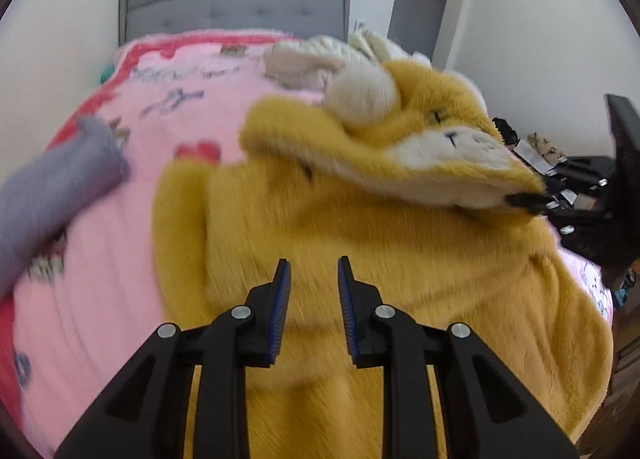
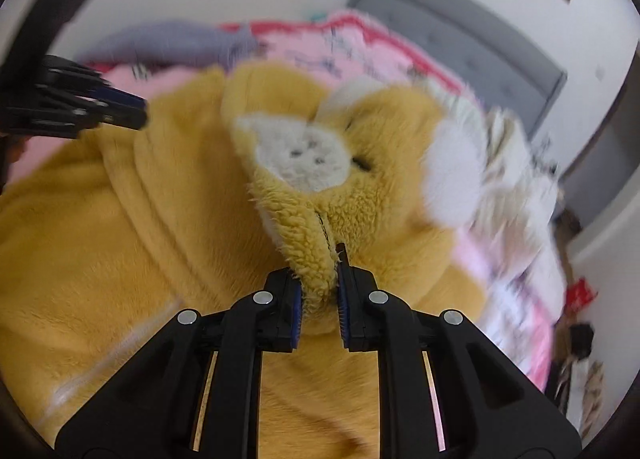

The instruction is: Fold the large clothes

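My right tongs (image 2: 318, 291) pinch the fuzzy yellow edge of the hood (image 2: 320, 195) on a mustard animal-face onesie (image 2: 120, 219), the fleece bunched between the blue pads. The hood's cream muzzle sits at twelve o'clock from that grip, a cream ear at two o'clock. My left tongs (image 1: 313, 291) stand slightly apart with nothing between the pads, hovering over the onesie's (image 1: 360, 239) yellow body; from the right camera they (image 2: 128, 113) show at ten o'clock, blurred. The garment lies spread on a bed with a pink printed blanket (image 1: 120, 219), the hood (image 1: 440, 147) lifted at one o'clock in the left view. A grey knitted garment (image 1: 52, 187) lies at nine o'clock. Farther off, beige and cream clothes (image 1: 312, 63) are heaped at twelve o'clock, before the grey padded headboard (image 1: 236, 3).
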A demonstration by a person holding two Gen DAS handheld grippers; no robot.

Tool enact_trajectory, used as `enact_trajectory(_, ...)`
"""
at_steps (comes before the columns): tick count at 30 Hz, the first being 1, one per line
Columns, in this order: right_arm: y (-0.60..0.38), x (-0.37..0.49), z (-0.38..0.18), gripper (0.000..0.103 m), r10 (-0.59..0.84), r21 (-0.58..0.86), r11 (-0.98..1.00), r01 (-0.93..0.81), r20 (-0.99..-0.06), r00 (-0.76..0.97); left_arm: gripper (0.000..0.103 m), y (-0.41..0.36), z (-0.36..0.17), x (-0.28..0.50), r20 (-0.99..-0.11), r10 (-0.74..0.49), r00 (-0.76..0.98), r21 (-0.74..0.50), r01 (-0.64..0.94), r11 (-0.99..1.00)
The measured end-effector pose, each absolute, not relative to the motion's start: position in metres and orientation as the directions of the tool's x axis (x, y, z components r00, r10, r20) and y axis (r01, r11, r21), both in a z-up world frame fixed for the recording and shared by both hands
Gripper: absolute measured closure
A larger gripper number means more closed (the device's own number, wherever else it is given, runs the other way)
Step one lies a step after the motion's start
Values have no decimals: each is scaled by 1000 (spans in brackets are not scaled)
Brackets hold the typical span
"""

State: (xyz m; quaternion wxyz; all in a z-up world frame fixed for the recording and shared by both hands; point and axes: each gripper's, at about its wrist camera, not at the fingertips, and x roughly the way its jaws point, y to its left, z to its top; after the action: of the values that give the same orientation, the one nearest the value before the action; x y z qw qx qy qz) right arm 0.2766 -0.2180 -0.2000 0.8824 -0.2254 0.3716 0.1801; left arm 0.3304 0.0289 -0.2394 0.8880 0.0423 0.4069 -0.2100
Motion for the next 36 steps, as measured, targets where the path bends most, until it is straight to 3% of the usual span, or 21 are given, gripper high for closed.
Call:
enact_trajectory(1, -216, 281, -206, 88, 139, -265, 840, -473, -739, 659, 79, 27, -241, 329, -739, -346, 578, -105, 407, 907)
enact_trajectory(3, -215, 291, -220, 87, 103, -264, 860, -437, -748, 655, 66, 19, -237, 332, -731, -356, 582, -93, 432, 897)
enact_trajectory(4, -215, 297, -225, 86, 100, -255, 868, -427, -751, 653, 45, 14, -232, 335, -720, -355, 597, -63, 453, 889)
enact_trajectory(5, -214, 300, -228, 86, 100, -245, 873, -422, -757, 645, 35, 8, -226, 339, -692, -345, 634, -6, 473, 881)
enact_trajectory(9, -210, 307, -228, 81, 107, -237, 878, -416, -749, 654, 25, -7, -215, 362, -665, -359, 655, 111, 562, 820)
enact_trajectory(14, -216, 298, -210, 64, 173, -174, 895, -410, -712, 681, 13, -21, -216, 382, -656, -340, 674, 293, 642, 708)
enact_trajectory(22, -224, 289, -191, 60, 169, -183, 899, -398, -693, 701, 12, -38, -252, 390, -664, -292, 689, 629, 725, 281)
enact_trajectory(25, -225, 286, -190, 60, 165, -174, 907, -384, -691, 704, 11, -36, -268, 394, -685, -277, 674, 671, 732, 122)
enact_trajectory(30, -225, 287, -194, 60, 159, -157, 918, -365, -697, 699, 13, -42, -269, 407, -672, -302, 676, 698, 715, 46)
enact_trajectory(34, -225, 295, -198, 59, 154, -134, 929, -345, -708, 689, 48, -54, -272, 430, -729, -253, 636, 643, 763, 65)
enact_trajectory(36, -225, 298, -199, 58, 150, -135, 930, -341, -709, 690, 54, -57, -276, 439, -756, -239, 610, 615, 786, 60)
